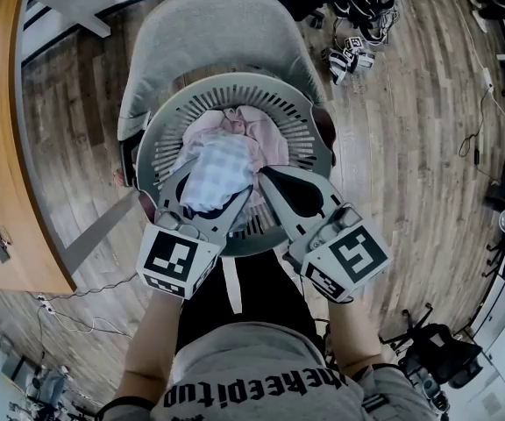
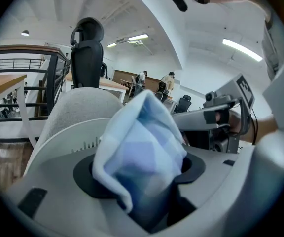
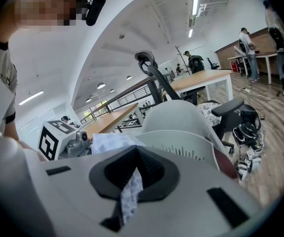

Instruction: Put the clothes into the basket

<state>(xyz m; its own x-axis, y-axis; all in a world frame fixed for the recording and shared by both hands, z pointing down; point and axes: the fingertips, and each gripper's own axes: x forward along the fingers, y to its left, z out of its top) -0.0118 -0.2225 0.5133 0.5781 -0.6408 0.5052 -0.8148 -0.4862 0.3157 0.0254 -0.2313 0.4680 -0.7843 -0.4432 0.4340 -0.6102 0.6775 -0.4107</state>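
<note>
Left gripper: jaws wide apart, checked cloth bunched loosely between them, not pinched. Right gripper: closed on a thin fold, seemingly of the same cloth. Cloth: over the basket, above pink clothes inside the basket. Handling, judged: light, soft, limp; best taken by a bunched fold.

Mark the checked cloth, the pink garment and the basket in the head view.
checked cloth (image 1: 219, 172): head view, middle of the bundle.
pink garment (image 1: 268, 140): head view, fold lying in the basket.
basket (image 1: 235, 90): head view, slatted far wall.
</note>
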